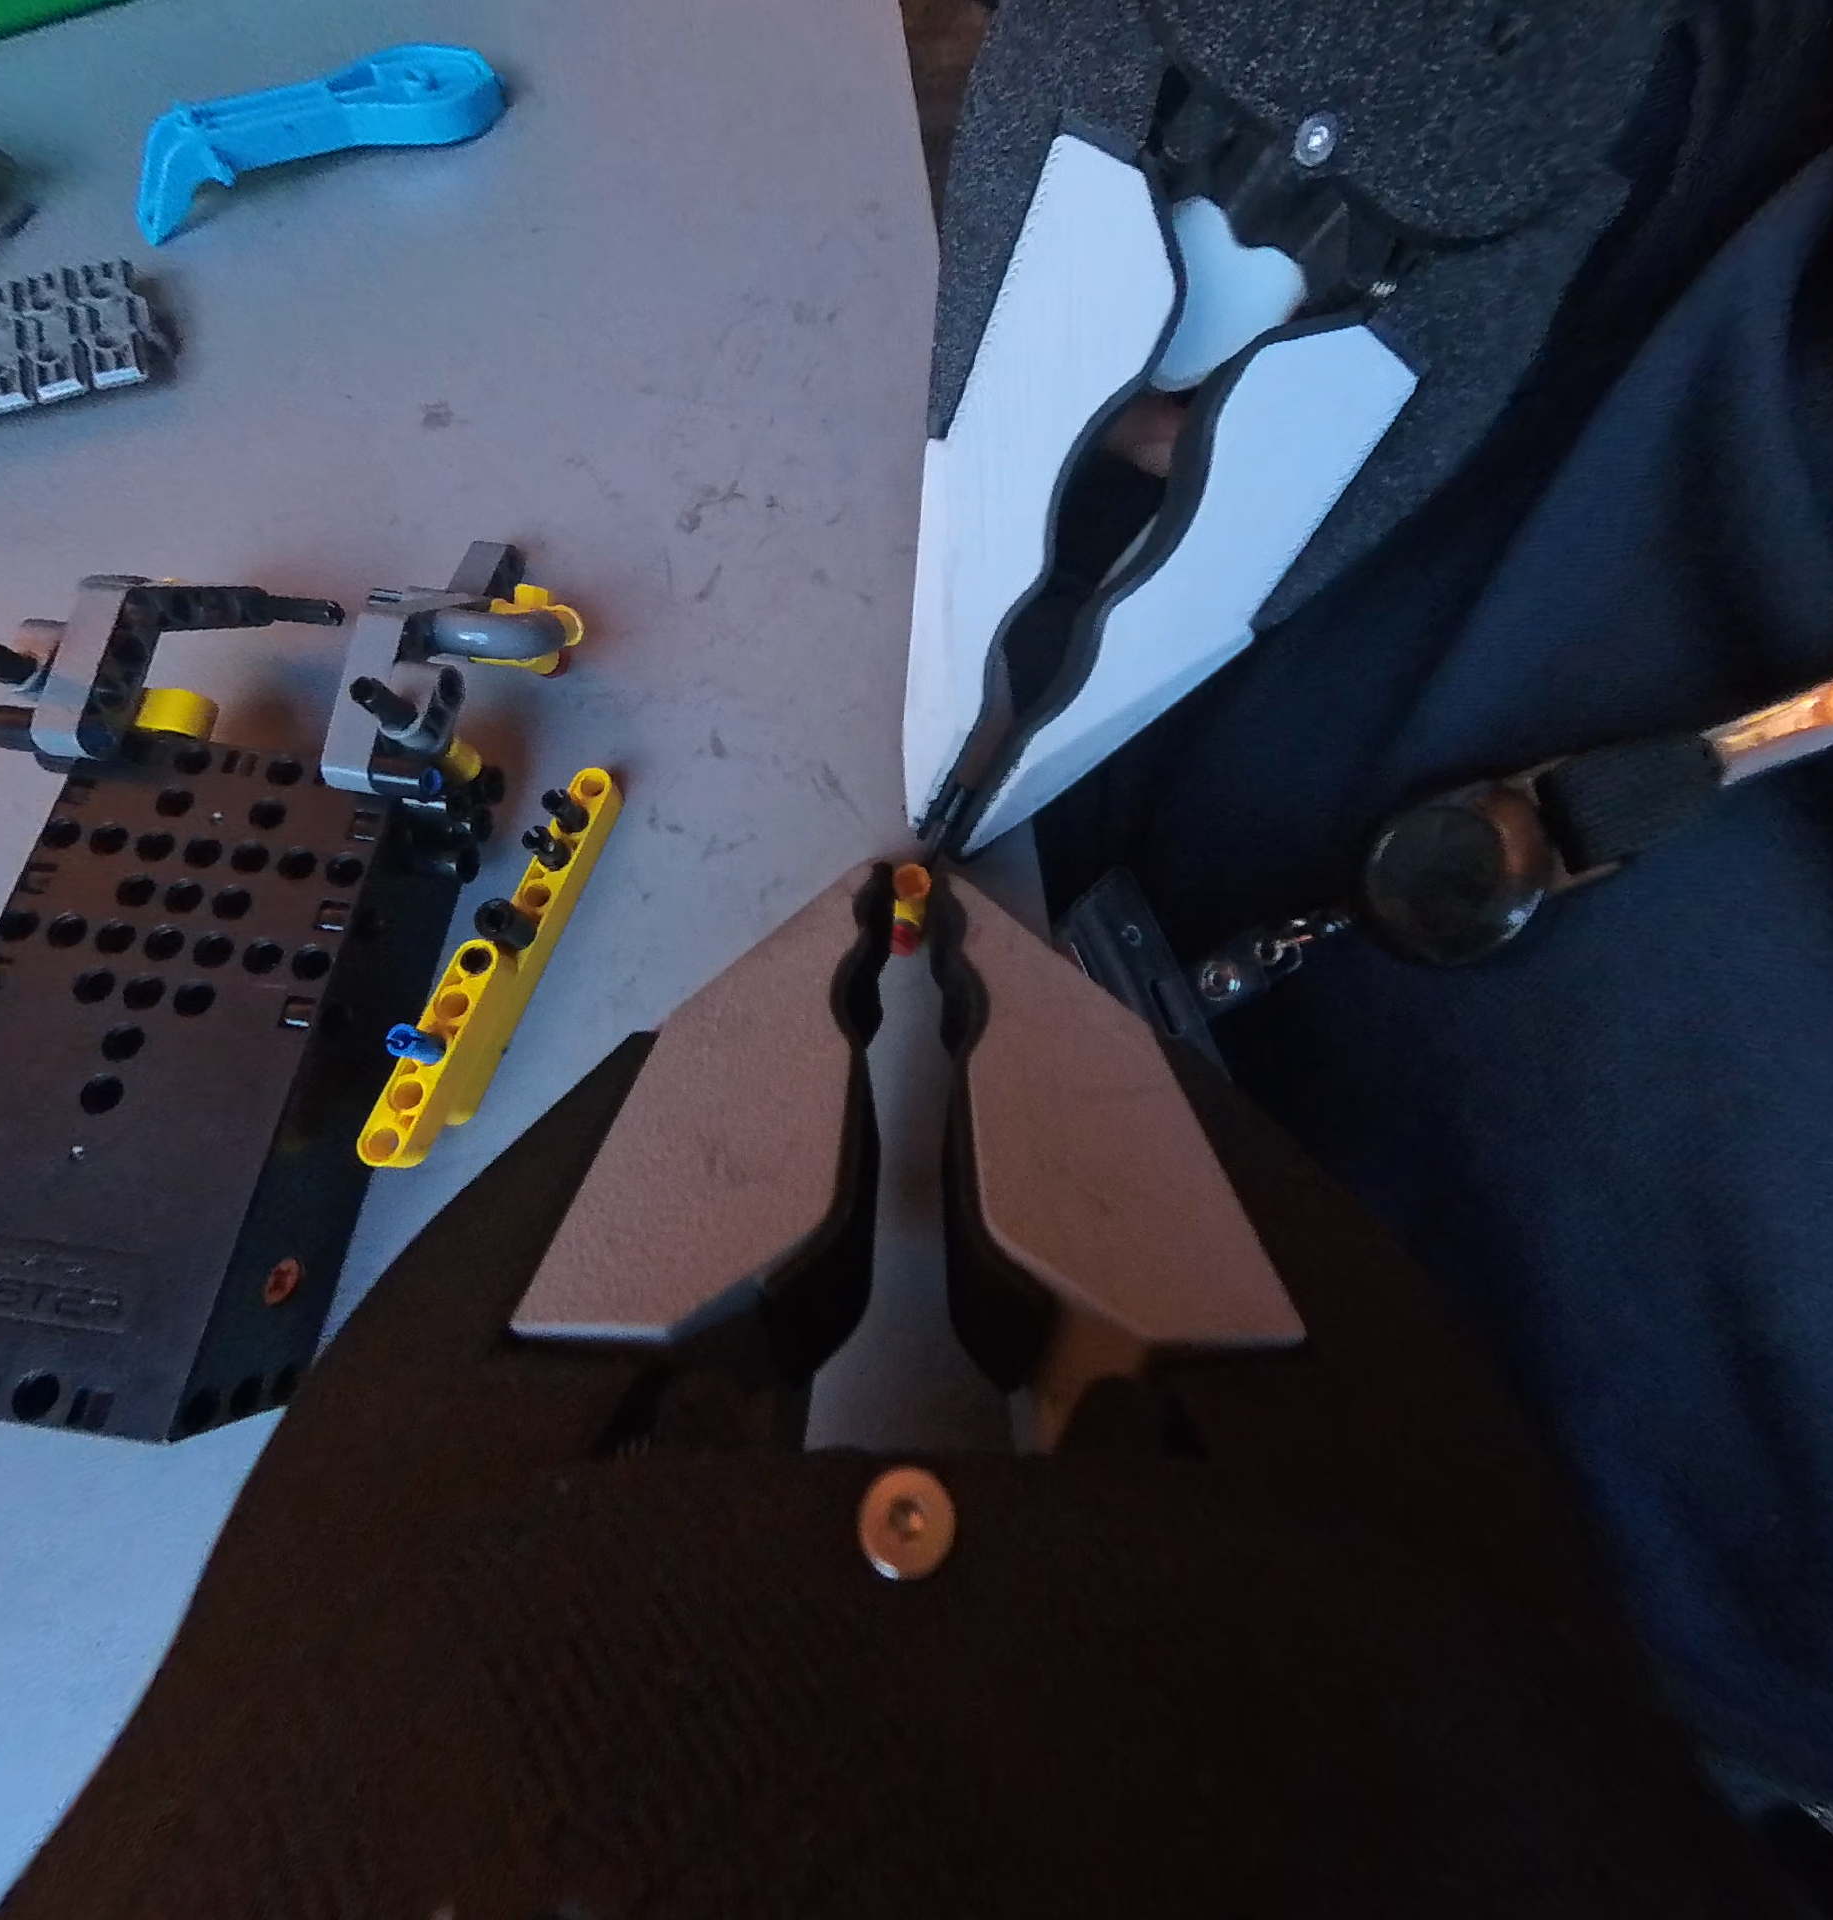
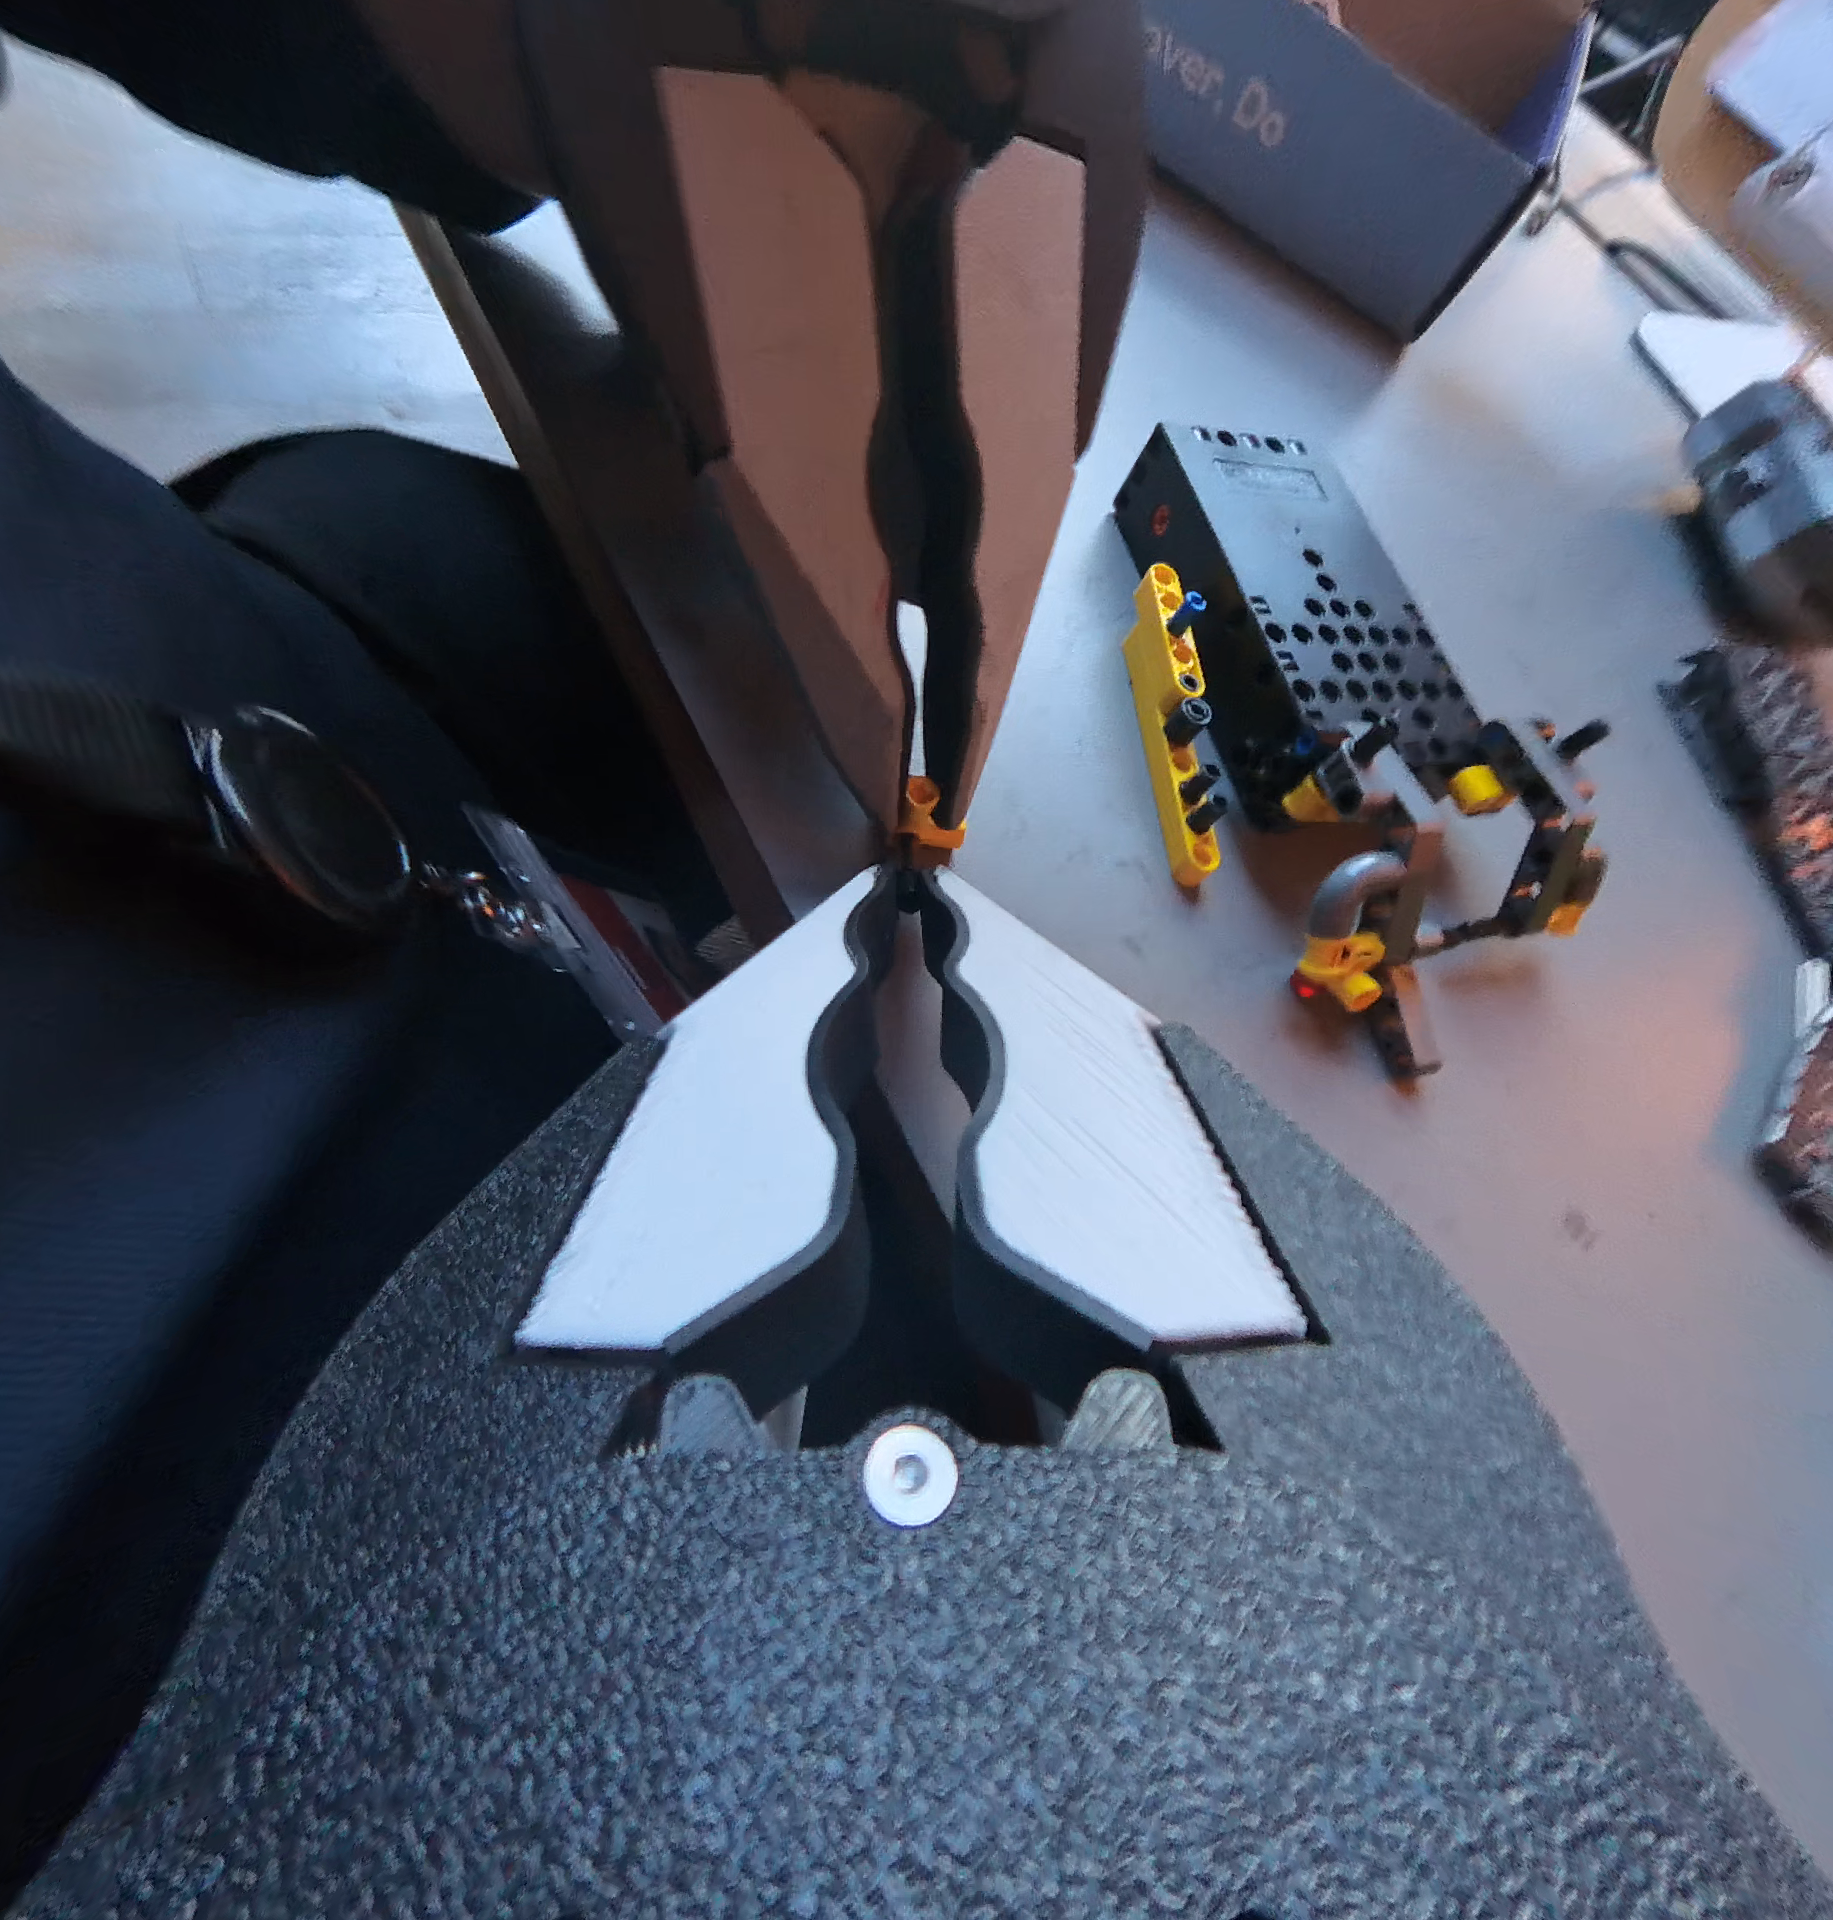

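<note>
My left gripper [image 1: 907, 883] has tan fingers and is shut on a small orange-yellow connector [image 1: 910, 902] with a red end. My right gripper [image 1: 943, 831], with white fingers, comes in from the upper right and meets it tip to tip. In the right wrist view my right gripper [image 2: 904, 885] is shut on a small black pin [image 2: 907, 891]. The pin's end touches the orange connector [image 2: 927, 821] held by the left gripper [image 2: 933, 805]. Both are held in the air near the table's edge, in front of a person in dark clothing [image 1: 1514, 1143].
On the grey table [image 1: 631, 364] lie a black perforated block [image 1: 143, 987], a yellow beam with black and blue pins [image 1: 496, 956], two grey-and-black frame assemblies [image 1: 413, 686], a blue plastic tool [image 1: 309, 135] and grey track links [image 1: 50, 332]. A dark box [image 2: 1327, 145] stands farther back. My left and right fingertips are right by each other.
</note>
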